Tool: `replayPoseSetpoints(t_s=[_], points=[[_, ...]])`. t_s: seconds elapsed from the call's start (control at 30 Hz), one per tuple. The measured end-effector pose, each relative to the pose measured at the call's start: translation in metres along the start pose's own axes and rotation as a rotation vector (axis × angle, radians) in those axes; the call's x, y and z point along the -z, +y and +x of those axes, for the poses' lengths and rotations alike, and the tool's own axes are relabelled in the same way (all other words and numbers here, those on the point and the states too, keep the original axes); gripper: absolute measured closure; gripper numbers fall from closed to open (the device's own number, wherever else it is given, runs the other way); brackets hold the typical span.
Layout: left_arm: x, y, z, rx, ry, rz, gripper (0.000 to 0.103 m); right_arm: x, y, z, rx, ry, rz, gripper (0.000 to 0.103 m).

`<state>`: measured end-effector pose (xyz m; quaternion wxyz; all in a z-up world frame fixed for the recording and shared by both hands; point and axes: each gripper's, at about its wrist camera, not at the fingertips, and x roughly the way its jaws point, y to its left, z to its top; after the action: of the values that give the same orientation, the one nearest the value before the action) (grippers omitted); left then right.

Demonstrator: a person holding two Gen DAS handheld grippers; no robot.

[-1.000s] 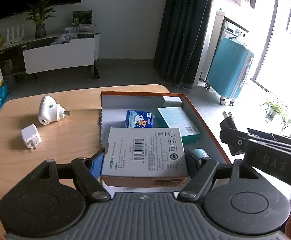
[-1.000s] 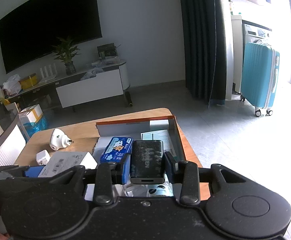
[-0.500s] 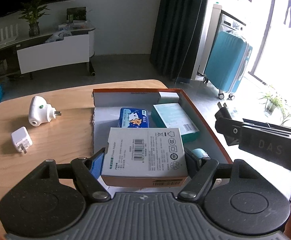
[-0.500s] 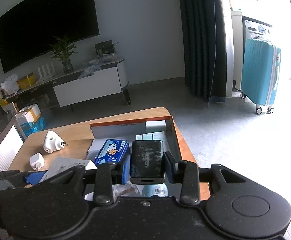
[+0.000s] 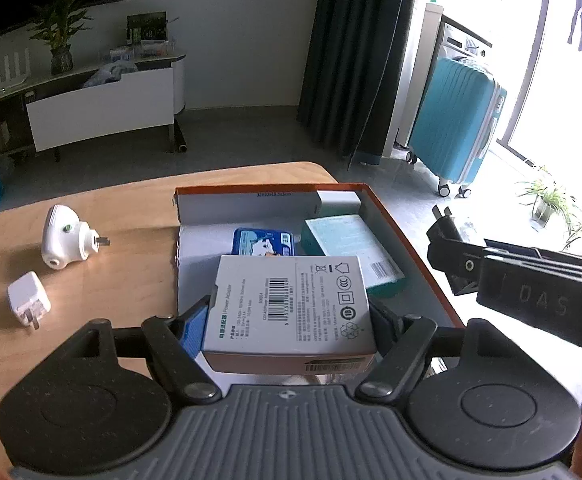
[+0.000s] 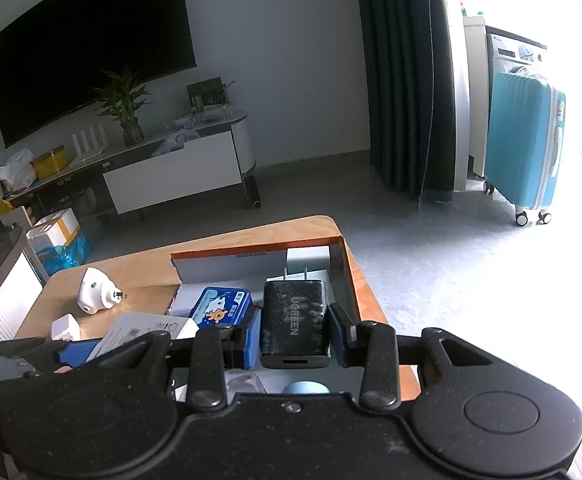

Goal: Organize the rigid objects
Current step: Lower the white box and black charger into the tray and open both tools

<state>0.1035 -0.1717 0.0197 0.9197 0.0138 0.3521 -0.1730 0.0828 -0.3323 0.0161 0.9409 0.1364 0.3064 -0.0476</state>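
Note:
My left gripper (image 5: 289, 316) is shut on a white power adapter box (image 5: 291, 308), held over the near end of an orange-rimmed cardboard tray (image 5: 407, 240). My right gripper (image 6: 293, 330) is shut on a black charger (image 6: 293, 318) whose prongs point away, above the tray's (image 6: 345, 256) right side. Inside the tray lie a blue tin (image 5: 263, 242), a teal box (image 5: 351, 248) and a small white box (image 5: 339, 202). A white plug-in device (image 5: 65, 236) and a white charger cube (image 5: 29, 300) lie on the wooden table (image 5: 111, 280) to the left.
The right gripper's body (image 5: 531, 292) reaches in from the right in the left wrist view. Beyond the table are a TV stand (image 6: 171, 172), a dark curtain (image 5: 355, 56) and a teal suitcase (image 5: 455, 120). A light blue round thing (image 6: 305, 388) shows under the right gripper.
Both grippers have drifted slightly toward the tray with their loads; the tray and table items sit a little nearer the middle of each view. Grips are unchanged.

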Motion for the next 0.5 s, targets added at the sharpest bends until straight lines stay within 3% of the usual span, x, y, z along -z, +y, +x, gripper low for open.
replayPoseSetpoints(t_s=[0.5], points=[[-0.015, 0.009, 0.022, 0.000, 0.010, -0.011, 0.024, -0.027, 0.007, 0.051, -0.016, 0.028, -0.028, 0.059]])
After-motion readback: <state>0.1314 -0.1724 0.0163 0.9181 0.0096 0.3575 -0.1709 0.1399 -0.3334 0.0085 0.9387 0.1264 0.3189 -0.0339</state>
